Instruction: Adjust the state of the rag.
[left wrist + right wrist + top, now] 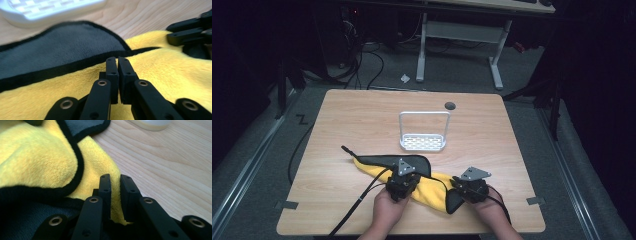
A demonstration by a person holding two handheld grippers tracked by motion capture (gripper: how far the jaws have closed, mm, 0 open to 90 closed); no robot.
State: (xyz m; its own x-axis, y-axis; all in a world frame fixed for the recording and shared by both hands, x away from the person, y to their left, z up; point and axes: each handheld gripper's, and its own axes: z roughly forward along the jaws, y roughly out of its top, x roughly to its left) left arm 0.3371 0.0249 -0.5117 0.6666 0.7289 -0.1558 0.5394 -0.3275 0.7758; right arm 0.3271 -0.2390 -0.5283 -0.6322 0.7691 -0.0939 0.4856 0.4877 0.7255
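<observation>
Two grips: both grippers pinch the same yellow-and-grey cloth (pixel 422 182) near the table's near edge, one at each end of the bundle, probably so it can be folded or lifted evenly.
Left gripper (pixel 117 61): jaws pressed nearly together over the yellow pile just below the black hem; whatever fabric is pinched is a thin layer, hard to see between the pads.
Right gripper (pixel 115 178): jaws narrow, with a ridge of yellow fabric caught between them at the cloth's edge next to bare wood.
Cloth: lies crumpled in a long diagonal band, yellow face up in the middle, grey reverse turned over at the far-left end and at the near-right corner.
Rack (pixel 423 132): white wire rack stands well beyond the cloth, untouched.
High view adds: both hands side by side, cables trailing left, the table (pixel 337 130) as a whole.
Gripper views add: fabric pile, hem stitching and how tightly each pair of jaws bites.
</observation>
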